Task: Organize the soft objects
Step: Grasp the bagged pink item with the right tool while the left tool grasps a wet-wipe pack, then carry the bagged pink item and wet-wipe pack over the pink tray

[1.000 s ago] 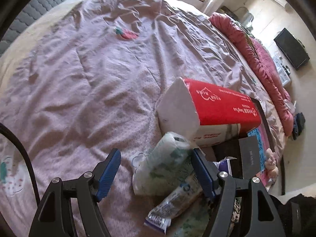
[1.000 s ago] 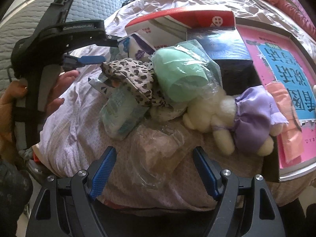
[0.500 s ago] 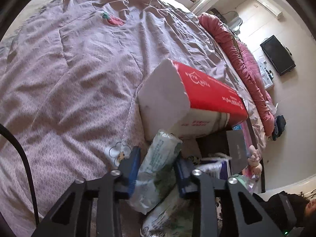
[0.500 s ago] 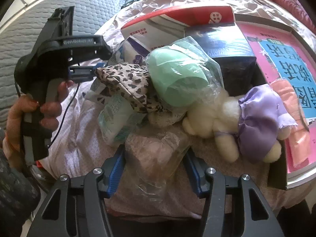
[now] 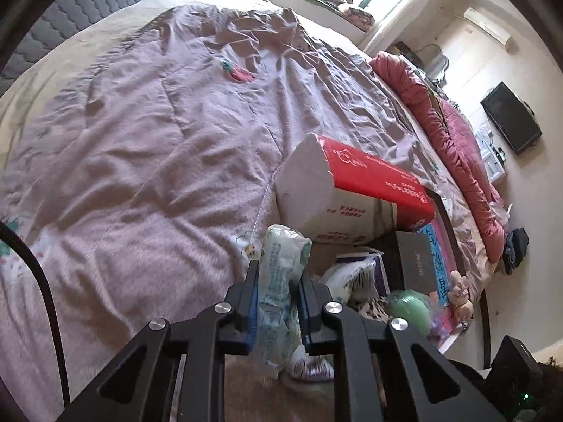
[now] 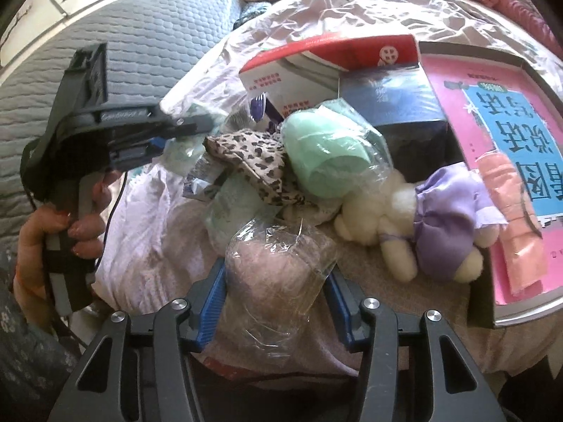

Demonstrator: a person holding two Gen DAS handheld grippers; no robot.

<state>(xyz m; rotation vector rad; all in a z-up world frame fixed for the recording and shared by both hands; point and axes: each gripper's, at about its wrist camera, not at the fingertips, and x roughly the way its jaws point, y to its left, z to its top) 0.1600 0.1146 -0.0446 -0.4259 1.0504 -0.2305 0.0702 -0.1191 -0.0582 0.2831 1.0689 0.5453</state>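
Note:
My left gripper [image 5: 278,281] is shut on a white and green soft tissue pack [image 5: 281,274], lifted a little above the bed. It also shows in the right wrist view [image 6: 183,130]. My right gripper [image 6: 278,299] is shut on a pink fluffy item in a clear plastic bag [image 6: 278,267]. Beyond it lie a leopard-print cloth [image 6: 253,158], a bagged mint-green roll [image 6: 327,154], another tissue pack [image 6: 232,207] and a white plush toy in a purple dress [image 6: 422,221].
A red and white tissue box [image 5: 355,190] lies on the mauve bedspread [image 5: 158,123], next to a dark box [image 6: 397,105] and a pink book [image 6: 492,123] in a black tray [image 6: 482,302]. A pink quilt [image 5: 440,112] lines the bed's far edge.
Both grippers have closed: the left on the tissue pack and lifted it, the right on the bagged pink item.

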